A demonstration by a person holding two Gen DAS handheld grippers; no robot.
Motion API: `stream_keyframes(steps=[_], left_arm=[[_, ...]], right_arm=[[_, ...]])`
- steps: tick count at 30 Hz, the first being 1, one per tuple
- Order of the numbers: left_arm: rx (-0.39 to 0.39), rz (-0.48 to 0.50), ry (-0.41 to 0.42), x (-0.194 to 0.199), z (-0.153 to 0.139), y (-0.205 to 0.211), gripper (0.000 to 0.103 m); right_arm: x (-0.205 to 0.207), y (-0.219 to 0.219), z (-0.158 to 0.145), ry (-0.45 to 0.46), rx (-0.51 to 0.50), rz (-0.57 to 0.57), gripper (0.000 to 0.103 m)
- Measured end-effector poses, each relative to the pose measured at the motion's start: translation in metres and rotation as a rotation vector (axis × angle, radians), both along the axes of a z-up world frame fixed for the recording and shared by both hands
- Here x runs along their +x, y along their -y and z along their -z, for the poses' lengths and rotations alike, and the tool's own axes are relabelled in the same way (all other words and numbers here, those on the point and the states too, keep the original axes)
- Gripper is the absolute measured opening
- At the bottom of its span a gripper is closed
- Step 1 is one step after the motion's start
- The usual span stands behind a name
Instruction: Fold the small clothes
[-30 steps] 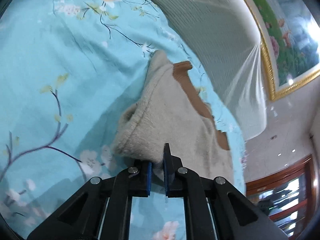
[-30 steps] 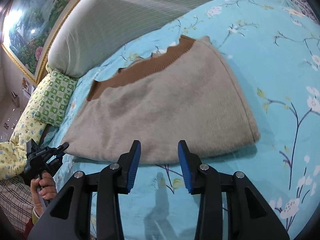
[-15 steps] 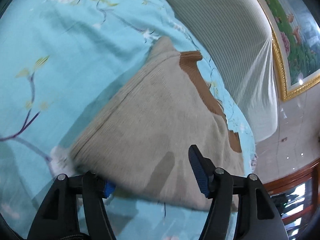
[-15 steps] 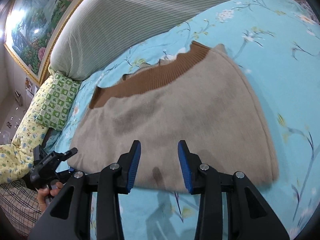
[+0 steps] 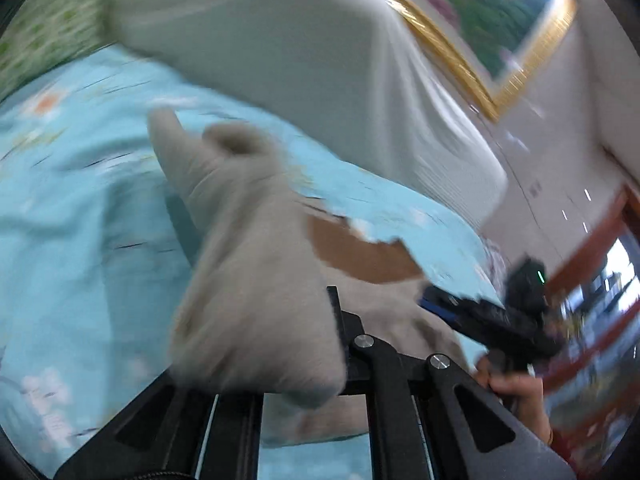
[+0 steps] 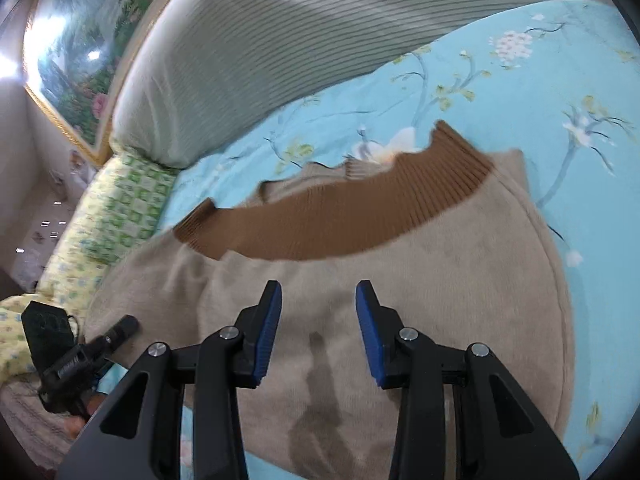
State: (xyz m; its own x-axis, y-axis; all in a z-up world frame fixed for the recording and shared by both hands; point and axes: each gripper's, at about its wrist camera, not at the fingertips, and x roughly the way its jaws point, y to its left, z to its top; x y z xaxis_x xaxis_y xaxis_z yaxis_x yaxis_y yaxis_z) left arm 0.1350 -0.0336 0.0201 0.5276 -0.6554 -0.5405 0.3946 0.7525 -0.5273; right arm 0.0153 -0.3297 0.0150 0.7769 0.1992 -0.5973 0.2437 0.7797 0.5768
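Observation:
A small beige knitted sweater (image 6: 460, 280) with a brown ribbed band (image 6: 340, 220) lies on the blue flowered bedsheet (image 6: 520, 92). My right gripper (image 6: 318, 320) is open and empty, its blue pads just above the sweater's near half. In the left wrist view, my left gripper (image 5: 320, 320) is shut on a bunched fold of the sweater (image 5: 256, 280) and lifts it off the sheet; the cloth hides the left finger. The right gripper (image 5: 480, 316) shows there at the right. The left gripper (image 6: 116, 334) shows at the right wrist view's lower left.
A large grey ribbed cushion (image 6: 280, 40) lies along the head of the bed. A green checked pillow (image 6: 128, 200) sits at the left. A gold-framed painting (image 6: 80, 52) hangs on the wall behind.
My left gripper opened wide half a second ago, then shut on the sweater's edge and lifted it. My right gripper moved forward over the sweater, still open.

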Motion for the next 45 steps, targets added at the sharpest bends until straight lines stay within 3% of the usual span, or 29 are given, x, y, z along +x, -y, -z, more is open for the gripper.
stream_keyframes(steps=[2,4,9,14,15,17,20,21,25,29,31,37,42,45], left_arm=[[0.001,0.090,0.011,-0.003,0.002,0.036,0.007],[0.020,0.155,-0.010,-0.006,0.014,0.065,0.007],[0.102,0.227,-0.079,-0.007,0.050,0.107,0.007],[0.102,0.238,-0.071,-0.010,0.048,0.106,0.006],[0.108,0.239,-0.070,-0.010,0.047,0.107,0.006],[0.131,0.244,-0.063,-0.012,0.046,0.108,0.006],[0.153,0.248,-0.043,-0.018,0.037,0.125,0.006],[0.150,0.251,-0.034,-0.019,0.032,0.123,0.006],[0.120,0.312,0.035,-0.039,0.002,0.129,0.007],[0.118,0.395,0.043,-0.053,0.000,0.169,0.007],[0.124,0.432,0.025,-0.059,0.011,0.190,0.007],[0.164,0.487,-0.037,-0.066,0.042,0.235,0.008],[0.164,0.455,-0.043,-0.057,0.045,0.241,0.008],[0.172,0.446,-0.072,-0.063,0.052,0.249,0.018]], right_arm=[[0.006,0.011,-0.001,0.017,0.079,-0.041,0.045],[0.014,0.014,-0.002,-0.011,0.092,-0.073,0.067],[0.040,0.021,0.016,0.026,0.340,-0.219,0.075],[0.069,0.016,0.035,-0.034,0.324,-0.213,0.076],[0.075,0.014,0.036,-0.031,0.320,-0.222,0.074],[0.092,0.008,0.035,-0.029,0.298,-0.230,0.056],[0.110,0.000,0.026,-0.034,0.247,-0.243,0.021],[0.113,-0.002,0.019,-0.034,0.213,-0.244,0.017],[0.083,0.006,-0.026,0.071,0.114,-0.233,0.016],[0.032,0.031,-0.043,0.104,0.057,-0.144,0.016],[0.014,0.042,-0.036,0.057,0.003,-0.090,0.016],[-0.017,0.076,0.006,-0.056,0.016,0.026,0.016],[-0.009,0.074,-0.001,-0.017,-0.028,0.005,0.016],[0.001,0.070,0.004,-0.027,-0.086,-0.006,0.016]])
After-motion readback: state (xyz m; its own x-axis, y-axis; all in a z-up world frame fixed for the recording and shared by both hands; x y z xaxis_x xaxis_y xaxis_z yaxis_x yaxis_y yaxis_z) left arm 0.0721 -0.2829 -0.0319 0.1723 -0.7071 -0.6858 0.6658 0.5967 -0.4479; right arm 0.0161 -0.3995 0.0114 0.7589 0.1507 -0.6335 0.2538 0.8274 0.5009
